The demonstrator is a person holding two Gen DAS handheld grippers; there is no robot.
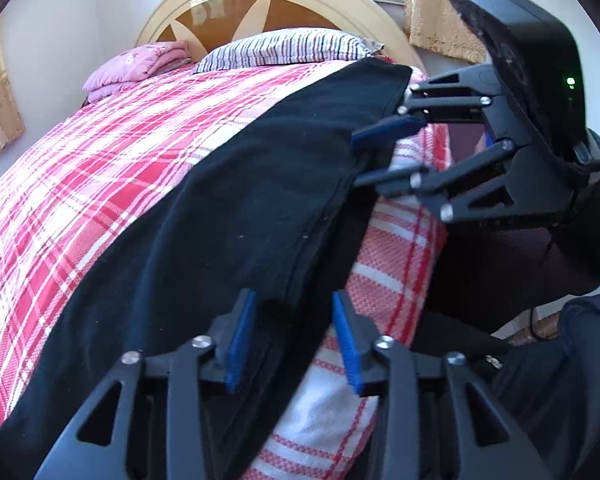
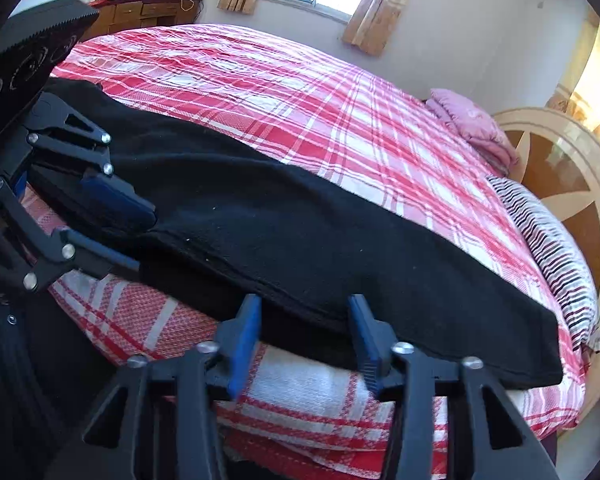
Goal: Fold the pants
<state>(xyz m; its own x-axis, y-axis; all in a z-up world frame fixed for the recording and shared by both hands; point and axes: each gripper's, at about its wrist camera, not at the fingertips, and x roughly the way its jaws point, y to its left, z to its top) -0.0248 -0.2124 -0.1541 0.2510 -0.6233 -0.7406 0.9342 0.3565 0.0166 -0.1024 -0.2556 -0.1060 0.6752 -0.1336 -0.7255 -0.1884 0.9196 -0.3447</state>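
Already laid lengthwise along the near edge of the plaid bedspread (image 2: 300,92), the black pants (image 1: 228,208) look folded leg over leg. Both the left gripper (image 1: 294,340) and right gripper (image 2: 304,340) stand spread at that edge, gripping nothing yet. Pinching only the top layer, or snagging the bedspread, could spoil the fold.

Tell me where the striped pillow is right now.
The striped pillow lies at the head of the bed against the headboard, beside the folded pink blanket, beyond the black pants.
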